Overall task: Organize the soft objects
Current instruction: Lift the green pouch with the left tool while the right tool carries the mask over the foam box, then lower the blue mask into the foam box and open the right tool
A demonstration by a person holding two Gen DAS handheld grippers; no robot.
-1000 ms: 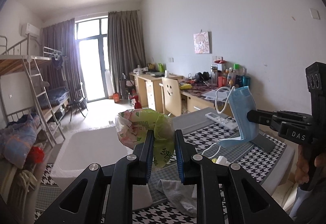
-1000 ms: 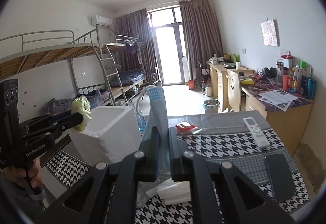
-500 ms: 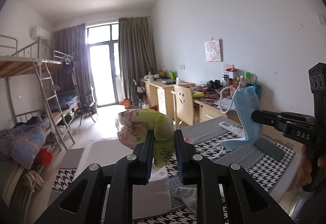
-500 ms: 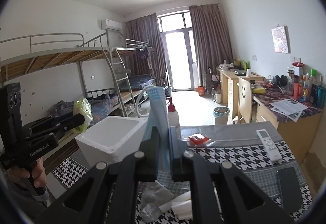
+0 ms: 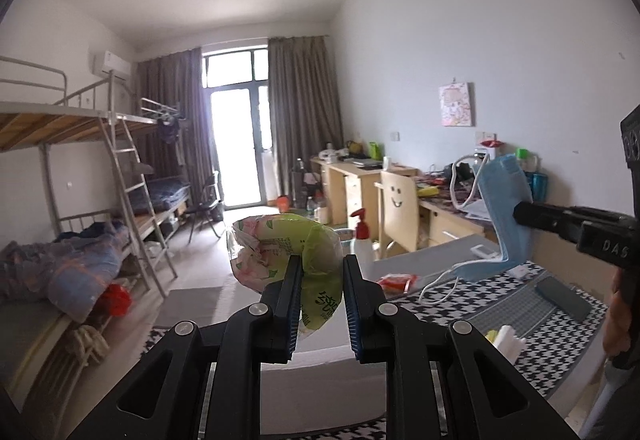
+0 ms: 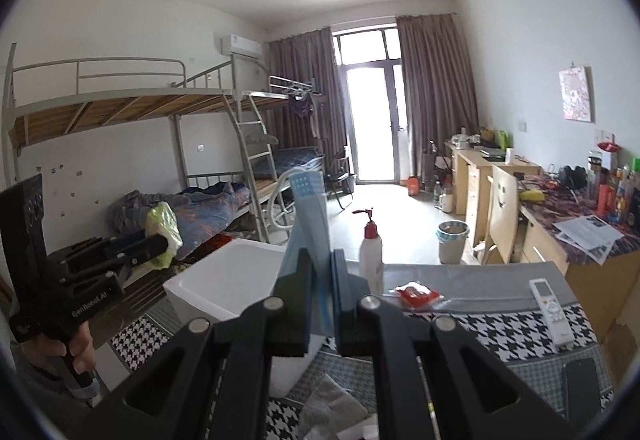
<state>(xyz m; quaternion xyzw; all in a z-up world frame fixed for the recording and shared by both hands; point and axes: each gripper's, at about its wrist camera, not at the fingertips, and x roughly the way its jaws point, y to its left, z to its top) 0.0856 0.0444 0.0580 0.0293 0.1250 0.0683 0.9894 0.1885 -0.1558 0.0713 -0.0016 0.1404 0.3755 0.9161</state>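
Observation:
My left gripper (image 5: 319, 272) is shut on a crumpled green and pink plastic bag (image 5: 288, 252), held in the air above a white foam box (image 5: 320, 388). The same bag (image 6: 162, 230) and left gripper (image 6: 158, 242) show at the left of the right wrist view. My right gripper (image 6: 320, 264) is shut on a blue face mask (image 6: 310, 216) and holds it up over the white foam box (image 6: 224, 280). In the left wrist view the mask (image 5: 506, 208) hangs from the right gripper (image 5: 520, 214), its white ear loops dangling.
A houndstooth cloth (image 6: 500, 332) covers the table. On it lie a white remote (image 6: 552, 310), a dark phone (image 6: 586, 384), a red packet (image 6: 416, 294), a pump bottle (image 6: 370, 252) and a grey cloth (image 6: 332, 408). Bunk beds stand left, desks right.
Both grippers have risen with their loads; the table and foam box sit lower in both views. The pump bottle has come into sight. The holds are unchanged.

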